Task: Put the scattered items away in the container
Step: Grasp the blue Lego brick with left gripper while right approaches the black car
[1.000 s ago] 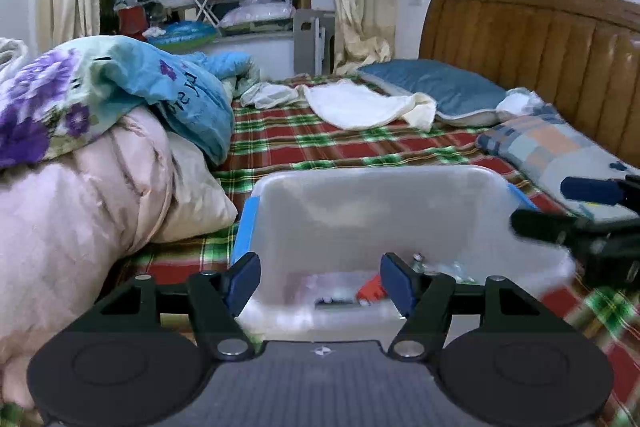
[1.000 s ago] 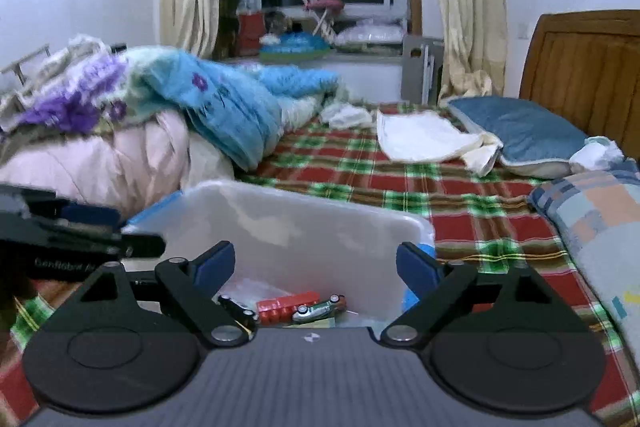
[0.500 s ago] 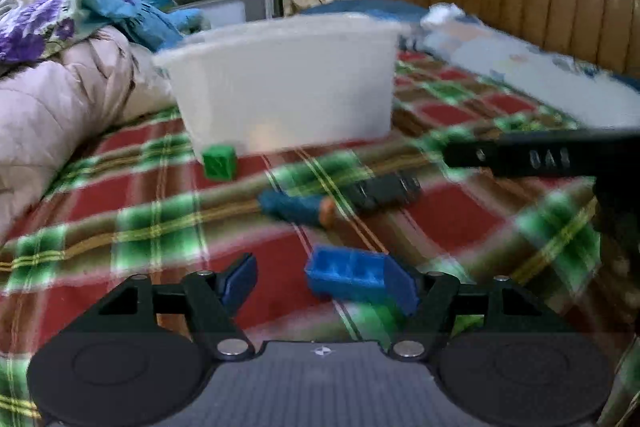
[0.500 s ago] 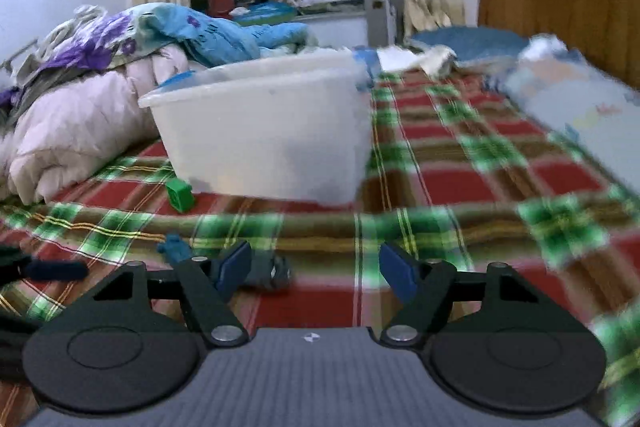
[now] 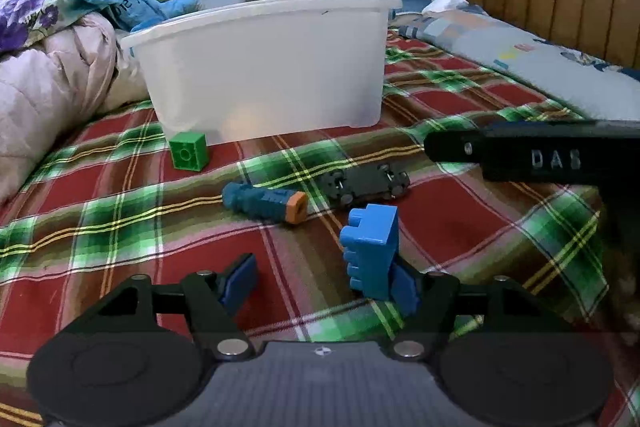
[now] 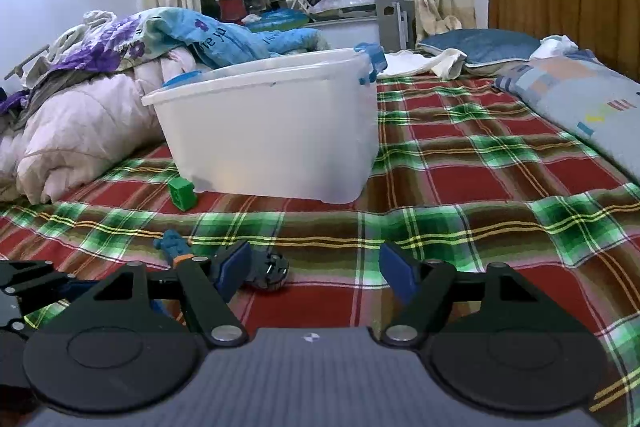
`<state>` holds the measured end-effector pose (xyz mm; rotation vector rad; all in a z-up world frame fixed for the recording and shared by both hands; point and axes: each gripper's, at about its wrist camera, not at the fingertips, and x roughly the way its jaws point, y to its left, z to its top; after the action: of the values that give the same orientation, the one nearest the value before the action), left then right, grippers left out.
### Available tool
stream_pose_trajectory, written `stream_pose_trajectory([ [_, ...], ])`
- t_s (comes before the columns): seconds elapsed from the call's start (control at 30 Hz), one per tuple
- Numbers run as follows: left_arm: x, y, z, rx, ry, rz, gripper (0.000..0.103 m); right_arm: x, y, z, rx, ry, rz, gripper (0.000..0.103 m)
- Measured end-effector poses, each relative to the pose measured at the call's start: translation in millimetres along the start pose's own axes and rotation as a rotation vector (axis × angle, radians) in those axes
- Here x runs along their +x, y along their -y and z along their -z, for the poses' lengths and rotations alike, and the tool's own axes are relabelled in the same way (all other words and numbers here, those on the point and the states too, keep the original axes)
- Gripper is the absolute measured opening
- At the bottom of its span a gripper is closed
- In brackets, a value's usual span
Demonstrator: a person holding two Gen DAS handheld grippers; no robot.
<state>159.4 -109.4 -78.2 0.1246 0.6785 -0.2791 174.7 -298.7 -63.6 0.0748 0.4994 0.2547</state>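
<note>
1. The bed (image 5: 120, 227) in its plaid sheet carries everything, and your white container (image 5: 264, 67) stands upright mid-bed, rim open and within reach for drops.
2. Your left gripper (image 5: 324, 279) sits low, fingers spread; the blue brick (image 5: 372, 251) is tipped on edge against the right-hand finger, not yet pinched.
3. Your right gripper (image 6: 316, 271) hovers with fingers wide apart, the upturned toy car (image 6: 270, 269) just beside its left-hand finger.
4. The teal screwdriver handle (image 5: 264, 203) lies loose between brick and container.
5. The green cube (image 5: 188, 155) rests at the container's foot.
</note>
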Motion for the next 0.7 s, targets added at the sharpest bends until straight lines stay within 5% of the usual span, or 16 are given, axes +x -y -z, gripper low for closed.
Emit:
stream_pose_trajectory([
  [0.2, 8.6, -6.5, -10.0, -0.046, 0.005, 0.050, 0.049, 2.5, -1.2, 1.1, -0.020, -0.002, 0.012, 0.071],
  [0.3, 5.6, -3.8, -14.3, -0.032, 0.019, 0.067, 0.050, 2.6, 2.3, 0.0, -0.007, 0.000, 0.020, 0.071],
  [0.37, 5.6, -2.8, -16.1, -0.019, 0.029, 0.061, 0.065, 2.4, 3.9, -0.4, 0.001, 0.001, 0.022, 0.071],
  [0.7, 29.3, -36.1, -16.8, -0.103, -0.018, 0.019, 0.054, 4.6, -3.7, 2.2, -0.046, -0.006, 0.025, 0.070],
])
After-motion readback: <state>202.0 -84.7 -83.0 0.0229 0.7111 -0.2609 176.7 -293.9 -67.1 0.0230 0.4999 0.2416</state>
